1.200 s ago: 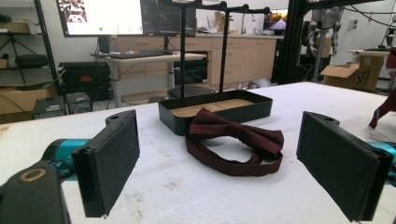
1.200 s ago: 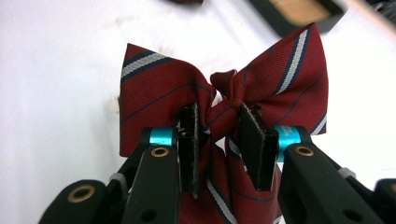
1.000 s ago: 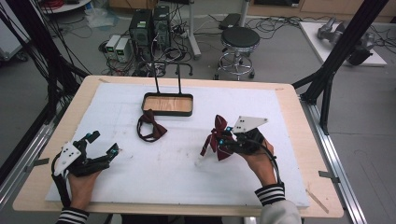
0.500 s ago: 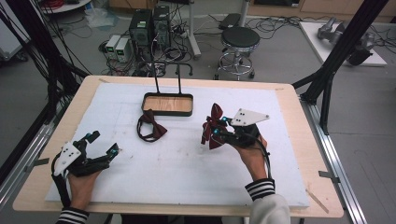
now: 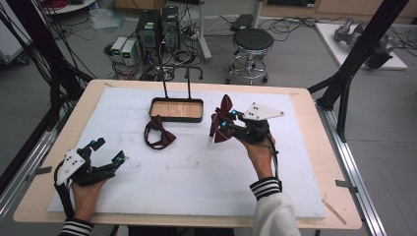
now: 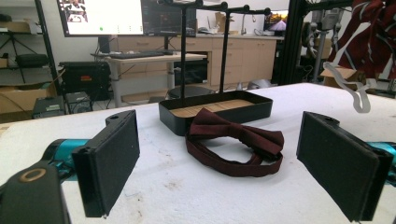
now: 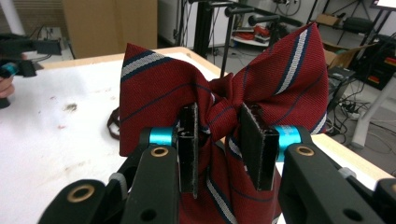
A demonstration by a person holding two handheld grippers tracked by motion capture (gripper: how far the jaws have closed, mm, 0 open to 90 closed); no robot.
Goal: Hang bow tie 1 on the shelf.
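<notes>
Right gripper (image 5: 223, 124): held up off the counter (image 5: 196, 177) in the person's right hand (image 5: 258, 150), at about 2 o'clock from the counter's middle. Its fingers (image 7: 254, 144) are closed tight on the knot of a striped bow tie (image 7: 219, 116), red with white and dark blue stripes. In the right gripper view the two wings spread to either side above the fingers and more of the cloth hangs below them. In the high view the striped bow tie (image 5: 221, 120) stands clear above the white surface, a pale strap dangling from its lower edge.

Left gripper (image 5: 105, 155): at about 8 o'clock, low over the counter near the front edge, in the person's left hand (image 5: 86, 189). Fingers (image 6: 109, 161) spread wide apart, nothing between them.

Plain bow tie (image 5: 158, 132): dark maroon, lying flat on the counter at about 11 o'clock from the middle, its band curled in a loop beside it. In the left gripper view the plain bow tie (image 6: 236, 144) sits ahead of the open fingers, well apart from them.

Tray (image 5: 176, 102): black rim, wooden floor, at 12 o'clock, just behind the plain bow tie. Two thin black posts (image 5: 164, 83) rise from its rear edge and carry a rail across the top.

Counter: wooden top covered with a white sheet, faintly scuffed.

Beyond the counter: a round stool (image 5: 252, 42) at about 1 o'clock on the floor, computer cases (image 5: 157, 27) at 11 o'clock.
</notes>
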